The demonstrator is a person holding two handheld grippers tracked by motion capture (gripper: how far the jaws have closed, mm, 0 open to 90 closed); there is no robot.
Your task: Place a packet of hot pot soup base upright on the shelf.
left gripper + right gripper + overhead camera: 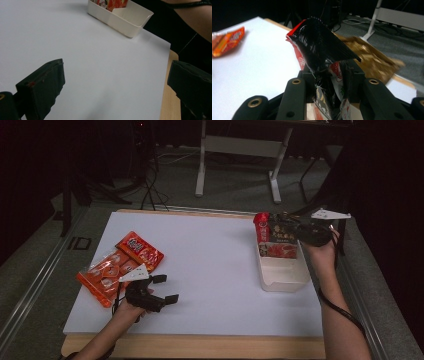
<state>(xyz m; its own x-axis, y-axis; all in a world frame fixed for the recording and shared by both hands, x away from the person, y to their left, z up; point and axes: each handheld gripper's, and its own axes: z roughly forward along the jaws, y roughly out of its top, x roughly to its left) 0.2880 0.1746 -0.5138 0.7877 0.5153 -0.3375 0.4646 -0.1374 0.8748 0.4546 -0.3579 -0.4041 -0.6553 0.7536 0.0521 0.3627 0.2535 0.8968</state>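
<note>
so the white table top is the largest thing, a flat matte sheet on a wooden board, and it gives a plain ground for sorting snack bags. at its right side stands a cream plastic bin, a long rectangular box with smooth walls and rounded corners. it seems to be the place where the bags are collected, because one printed packet already stands inside at its far end.

at the near left lie two orange snack packets, glossy and crinkled, flat on the sheet and partly overlapping. i think they wait there for their turn.

the dark snack bag is held above the far end of the bin, upright, so that it can slide down beside the packet already there. it is shiny foil, black and red with printed letters, and its top seal is ribbed and folded over in the right gripper view. the right gripper has this bag between its jaws; the pads look close against the foil, but whether they press it firmly or begin to let go i cannot tell for sure.

the left gripper rests near the orange packets with its jaws wide apart and nothing between them, probably ready for the next packet.
</note>
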